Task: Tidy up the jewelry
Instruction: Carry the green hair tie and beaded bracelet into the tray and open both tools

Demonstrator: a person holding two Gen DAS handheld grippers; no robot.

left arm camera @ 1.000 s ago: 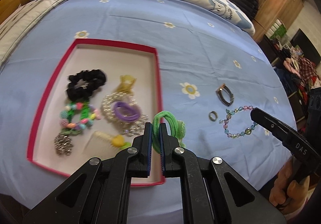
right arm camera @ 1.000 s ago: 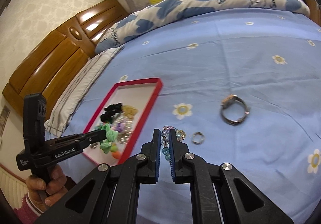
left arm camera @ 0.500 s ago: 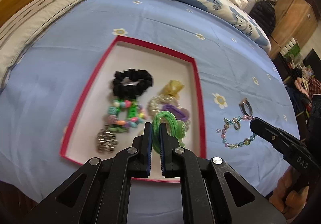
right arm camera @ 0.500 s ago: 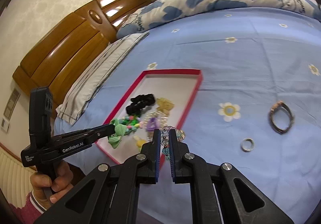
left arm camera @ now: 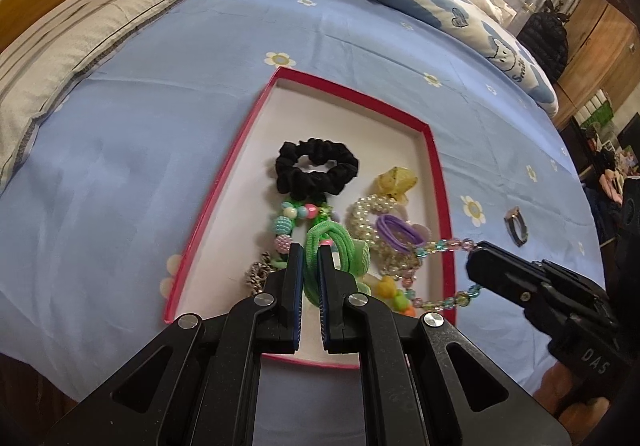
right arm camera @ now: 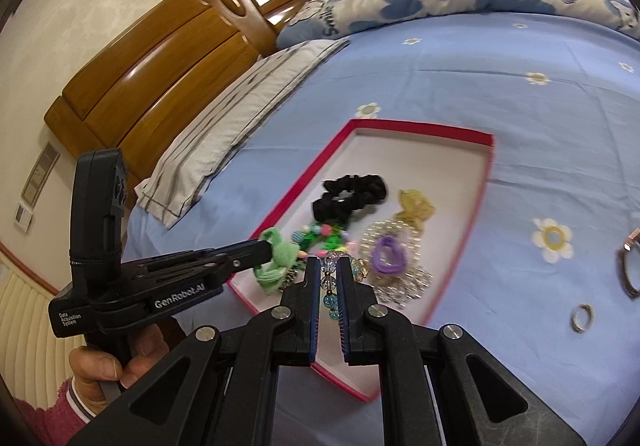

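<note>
Jewelry here is split between a red-rimmed shallow box (left arm camera: 436,182) on the blue flowered bed sheet (left arm camera: 160,94) and the two claws held over it. The left claw (left arm camera: 308,270) pinches a green elastic hair tie (left arm camera: 332,246), a soft ribbed loop, above the box's near end, probably so it can drop among the things already gathered. The right claw (right arm camera: 329,278) is pressed on a beaded bracelet (right arm camera: 330,282) of clear, glassy pastel beads, which hangs across the box's right rim. Inside lie a black ruffled scrunchie (left arm camera: 316,170), a pearl bracelet (left arm camera: 366,212), a purple hair tie (left arm camera: 396,234) and a yellow clip (left arm camera: 396,180). A metal bangle (right arm camera: 628,266) and a small ring (right arm camera: 582,318) lie on the sheet, well apart from the box.
</note>
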